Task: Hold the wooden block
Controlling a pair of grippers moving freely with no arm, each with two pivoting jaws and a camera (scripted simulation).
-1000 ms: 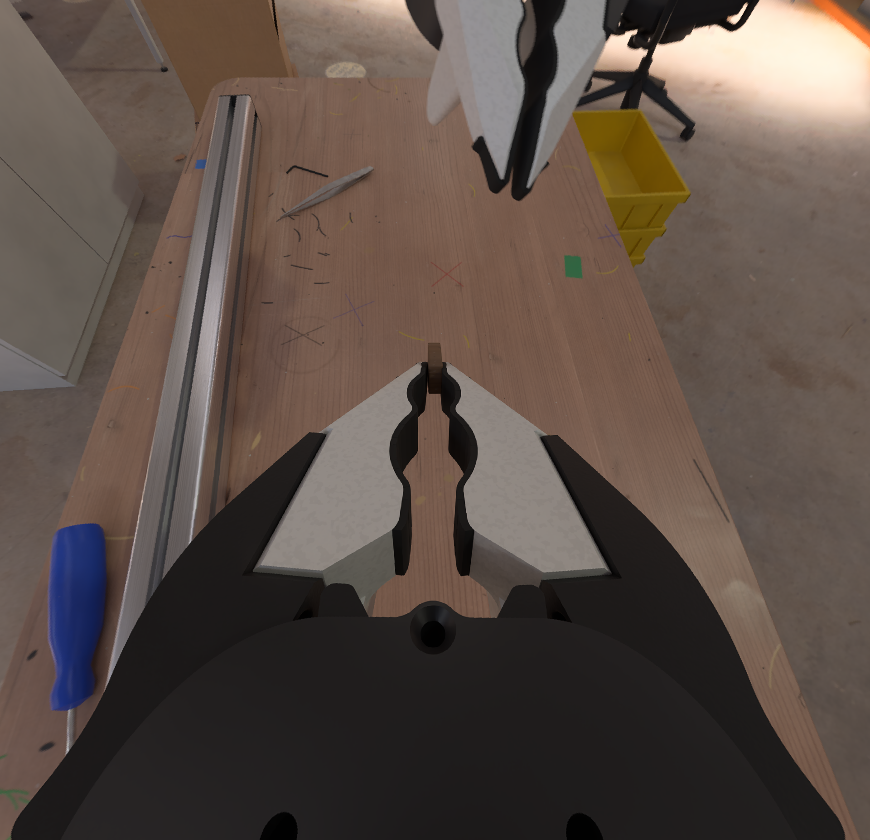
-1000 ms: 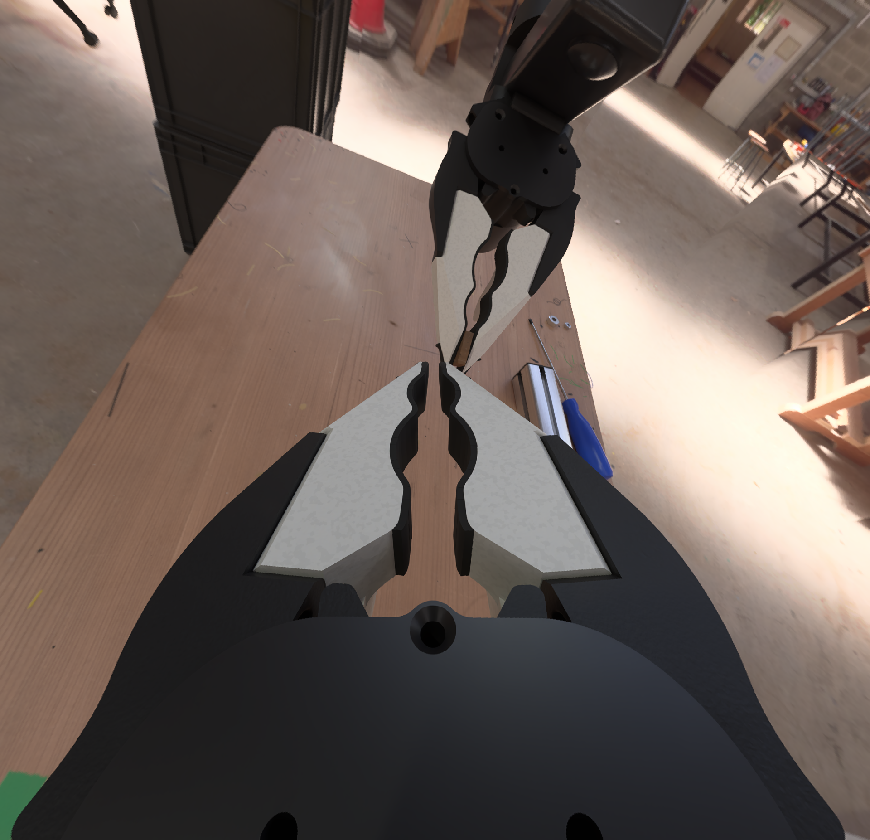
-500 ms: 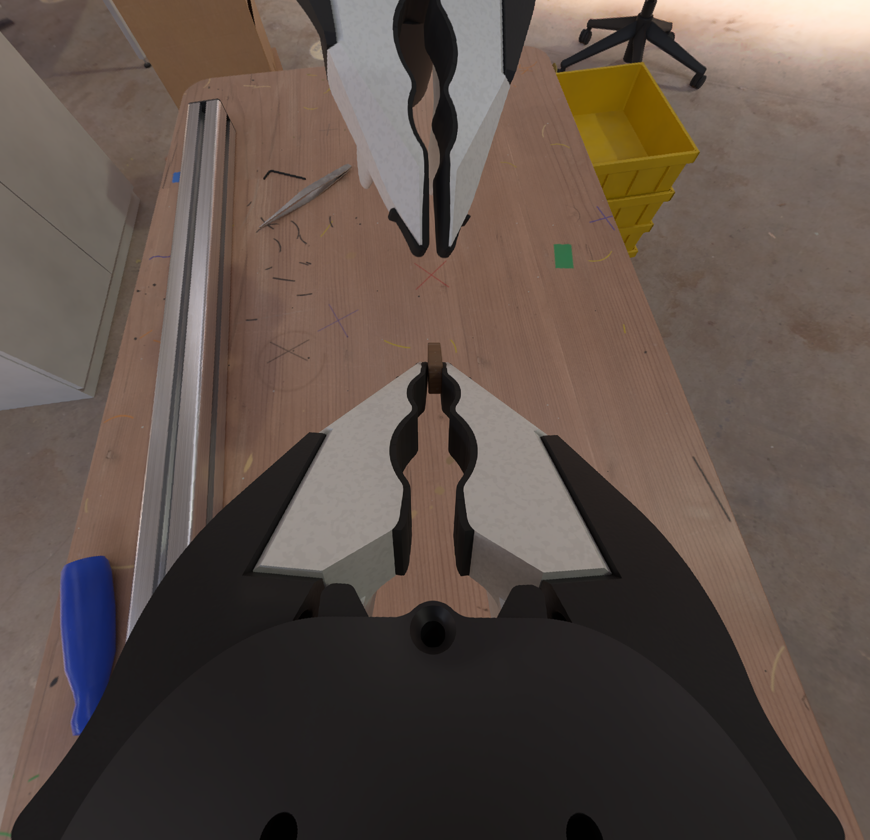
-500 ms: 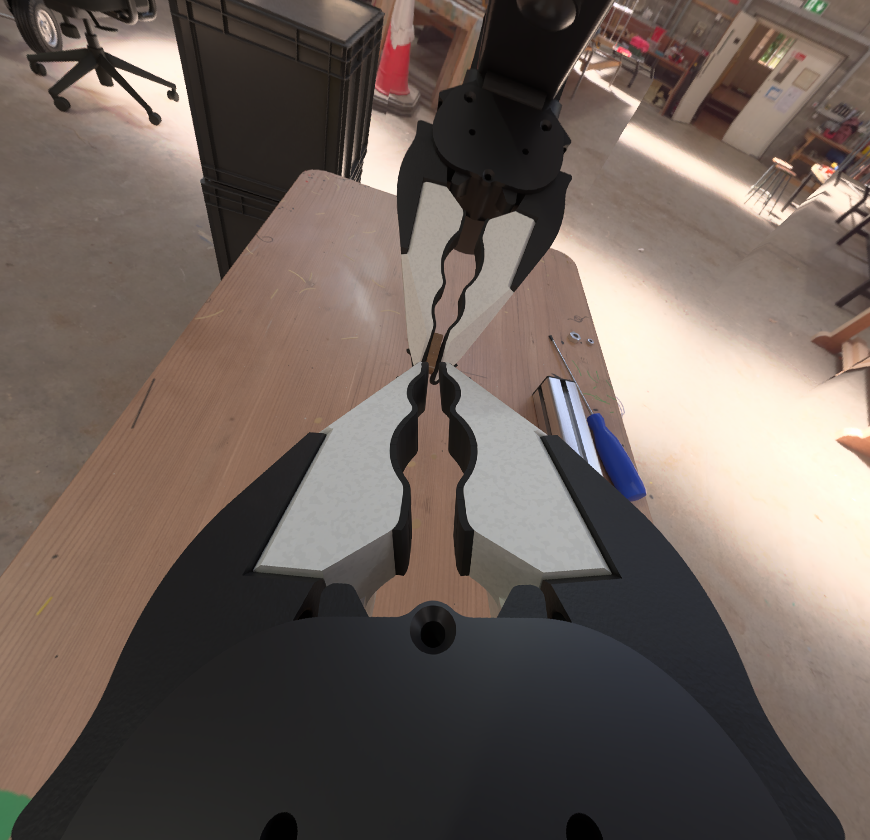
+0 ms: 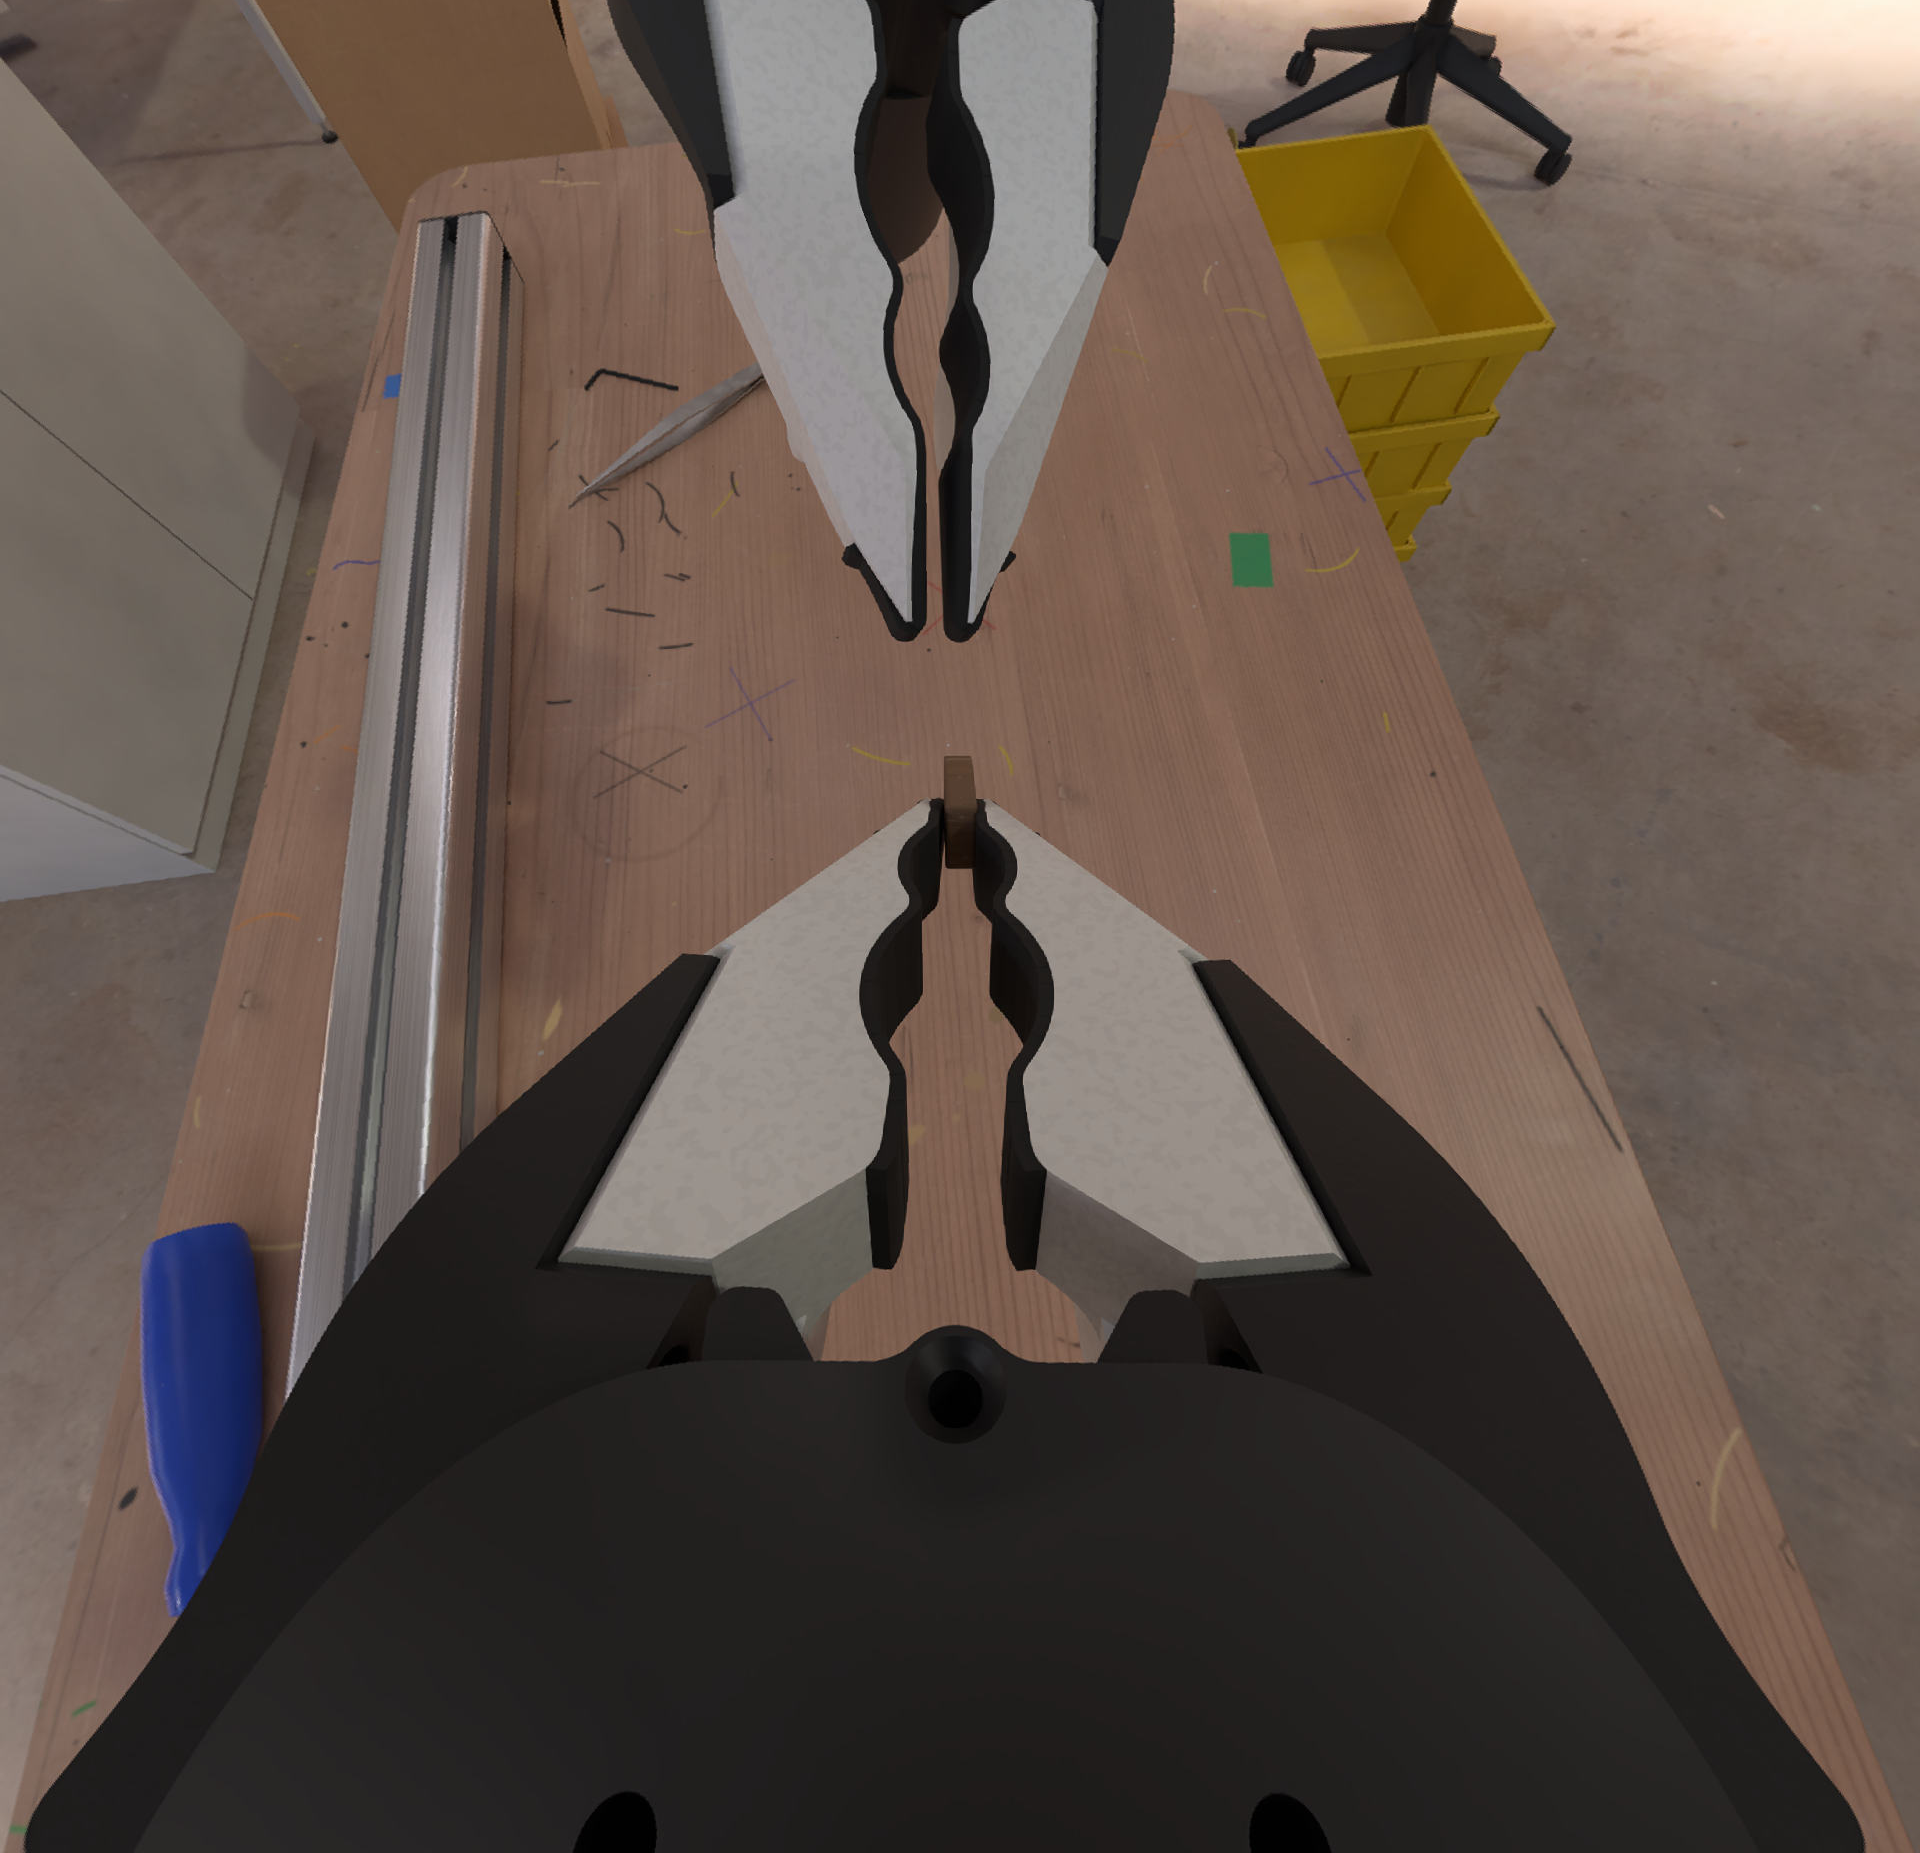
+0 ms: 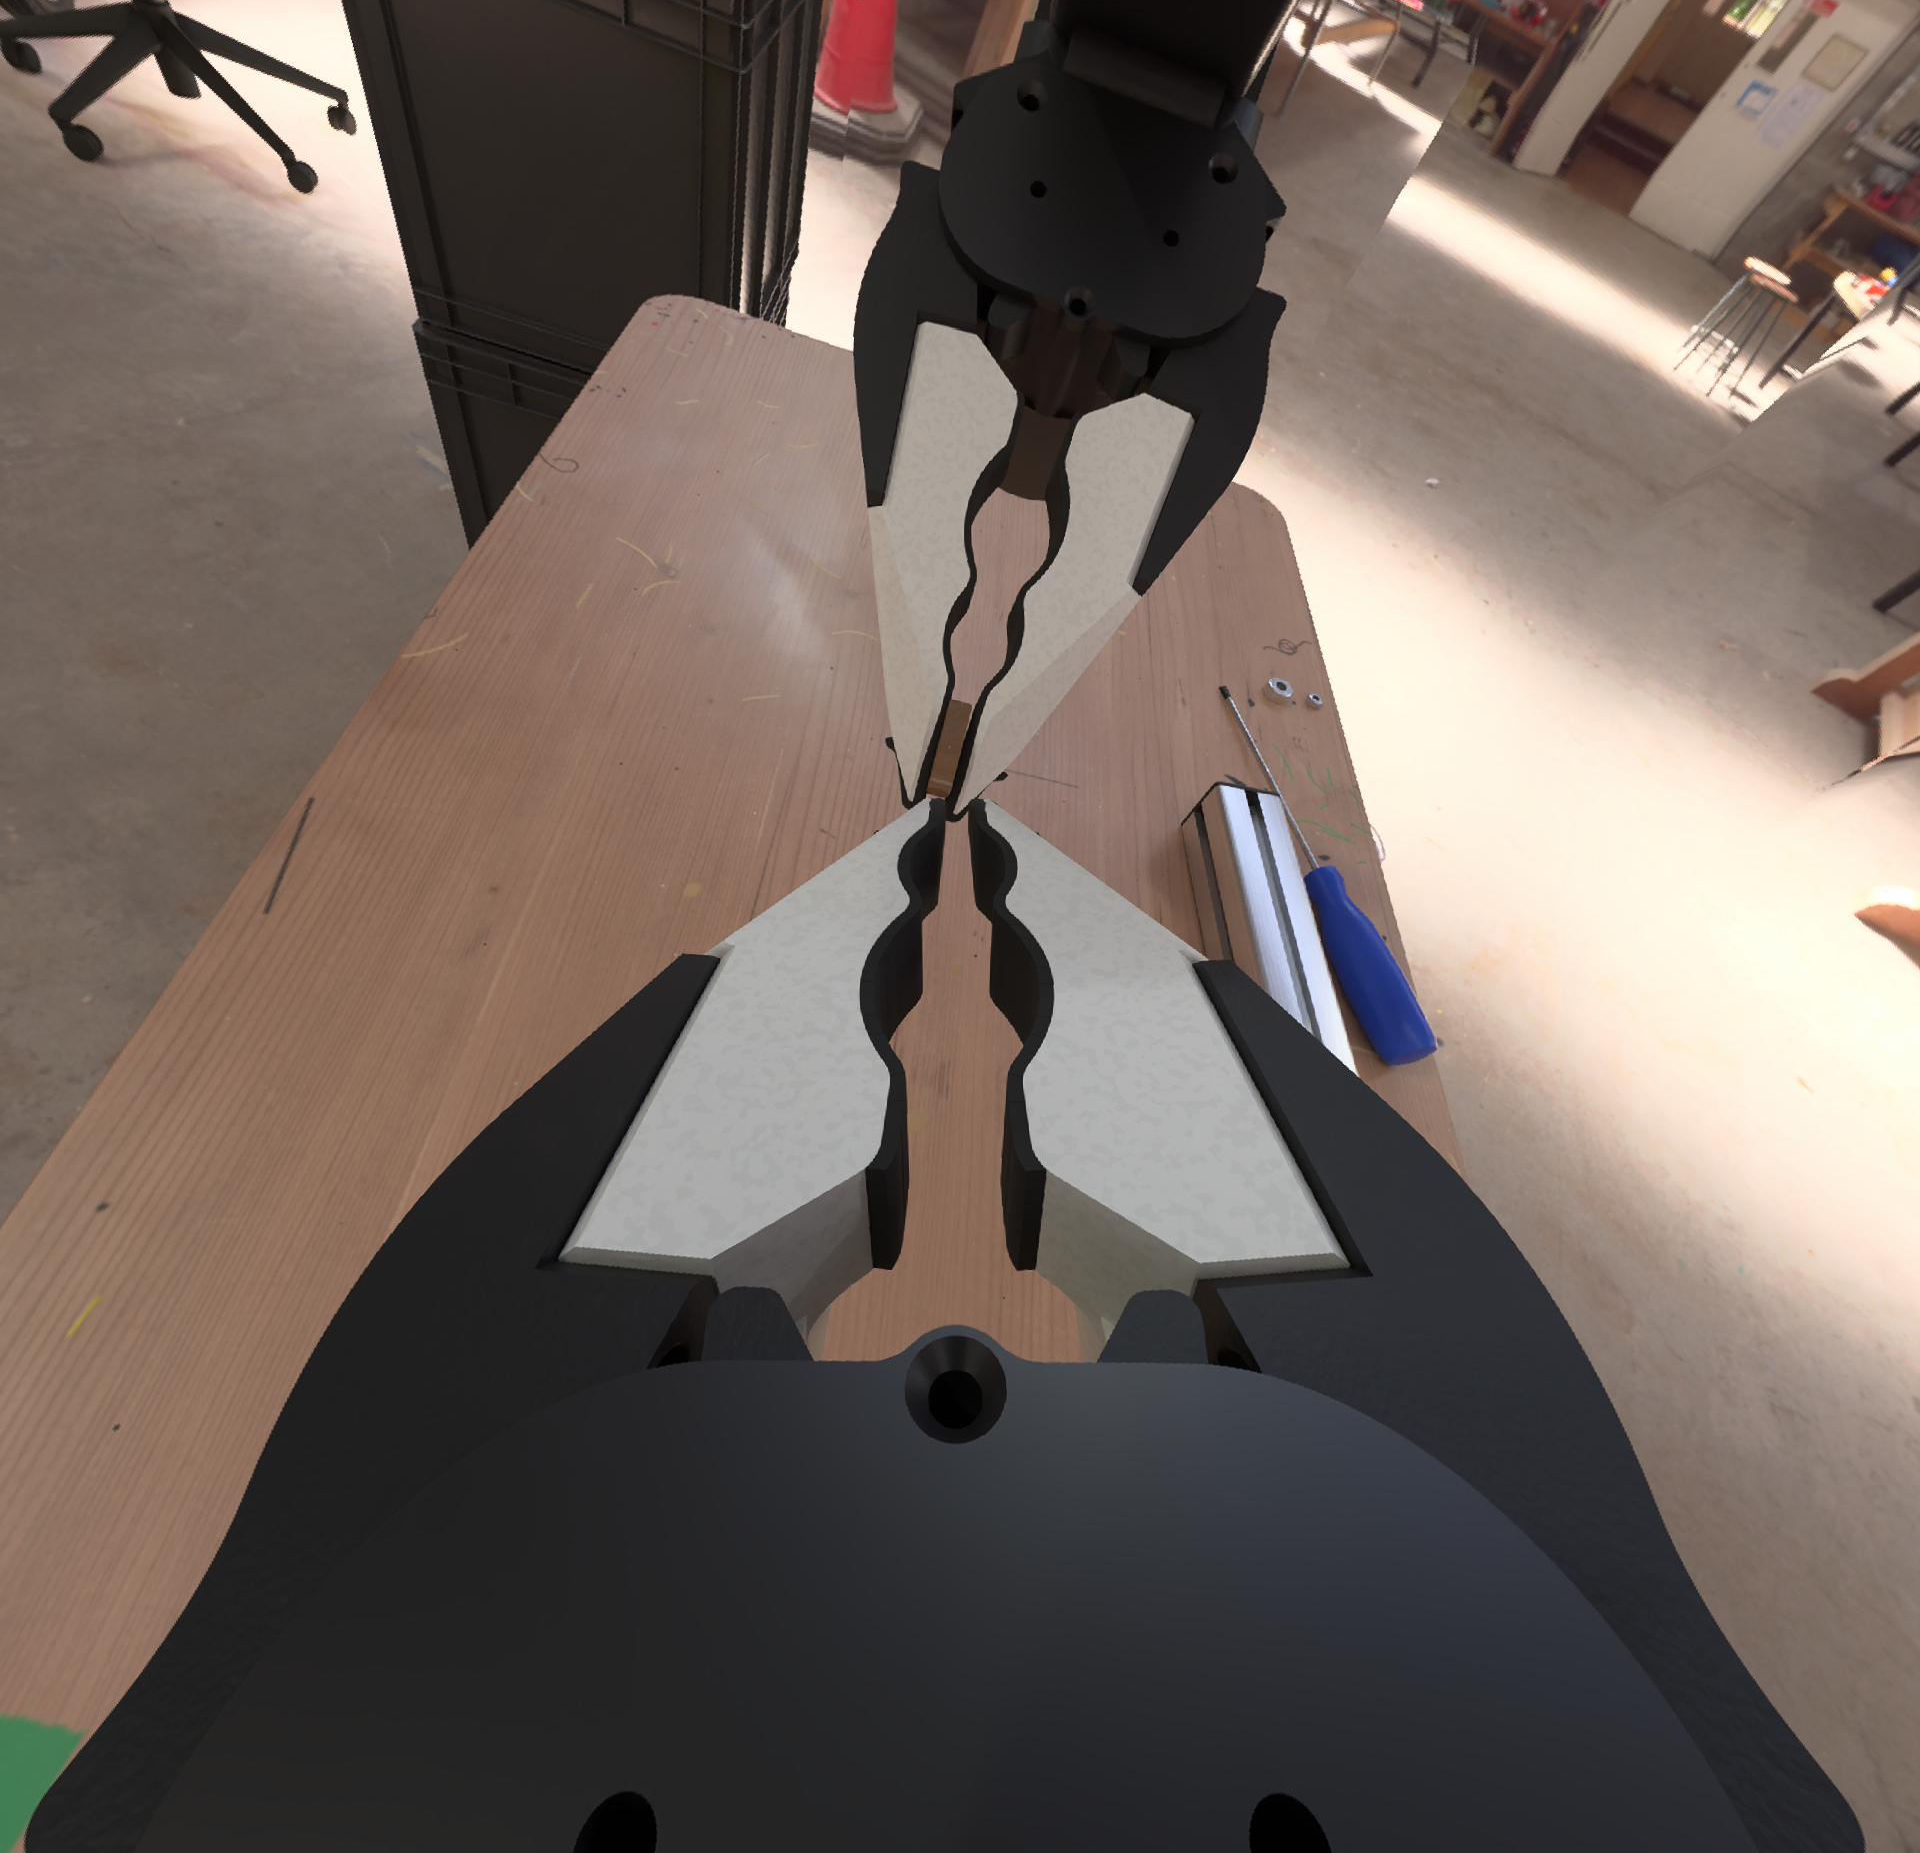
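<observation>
A small brown wooden block (image 5: 958, 795) is pinched upright between the tips of my left gripper (image 5: 956, 816), a little above the wooden table (image 5: 1299, 868). My right gripper (image 5: 935, 624) faces it tip to tip from the far side, a short gap away, with its jaws a narrow slit apart and nothing between them. In the right wrist view my right gripper (image 6: 956, 816) sits just short of the left gripper (image 6: 943, 790), and the block (image 6: 952, 743) shows between that gripper's tips.
An aluminium rail (image 5: 416, 764) runs along the table's left edge, with a blue-handled screwdriver (image 5: 203, 1388) beside it. Tweezers (image 5: 675, 432), a hex key (image 5: 629, 380) and a green patch (image 5: 1250, 561) lie on the table. Yellow bins (image 5: 1392, 276) stand off its right side, and black crates (image 6: 582, 193) beyond the far end.
My right gripper has come down and closer, lining up tip to tip with the left gripper. The left gripper has kept the block in the same grip.
</observation>
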